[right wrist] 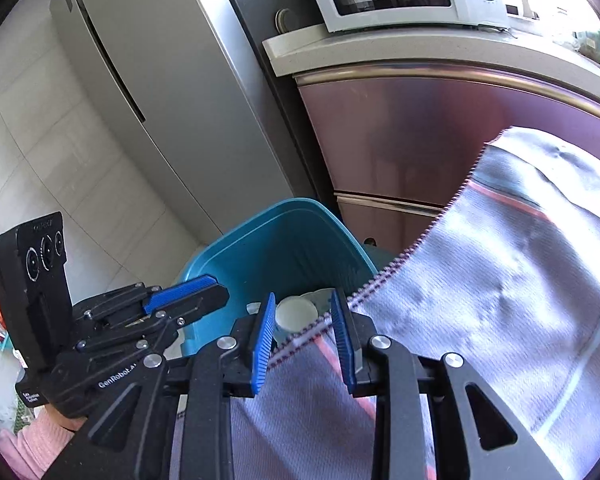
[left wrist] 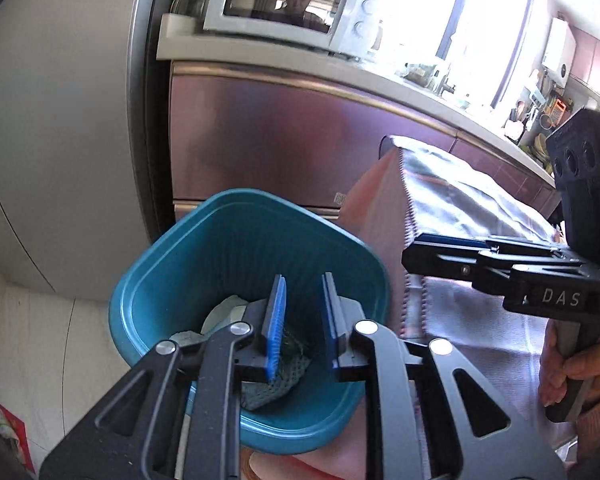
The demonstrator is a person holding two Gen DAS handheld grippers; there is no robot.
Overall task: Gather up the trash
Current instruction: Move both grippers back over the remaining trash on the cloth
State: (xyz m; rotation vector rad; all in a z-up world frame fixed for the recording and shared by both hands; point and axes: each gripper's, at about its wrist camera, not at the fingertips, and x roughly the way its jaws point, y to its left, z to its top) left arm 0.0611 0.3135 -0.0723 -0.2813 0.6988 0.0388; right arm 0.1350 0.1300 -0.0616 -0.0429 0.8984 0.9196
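Kitchen cabinets and a microwave back the left wrist view, where the left gripper (left wrist: 302, 320) hangs over the teal bin (left wrist: 148, 280), jaws narrowly parted and empty, apparently having dropped the mesh scrap (left wrist: 276, 384) lying inside. From the right wrist view, the right gripper (right wrist: 306, 340) hovers at the bin's rim beside the table's cloth (right wrist: 500, 280), jaws narrowly apart and empty, pale discs (right wrist: 296, 312) already binned below.

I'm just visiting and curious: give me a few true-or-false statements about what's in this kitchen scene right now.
1. The bin is teal. True.
2. The bin is empty. False: trash lies in its bottom.
3. A microwave sits on the counter. True.
4. The left gripper clamps a bottle. False: its jaws stand apart with nothing between them.
5. The right gripper hangs over a striped cloth. True.
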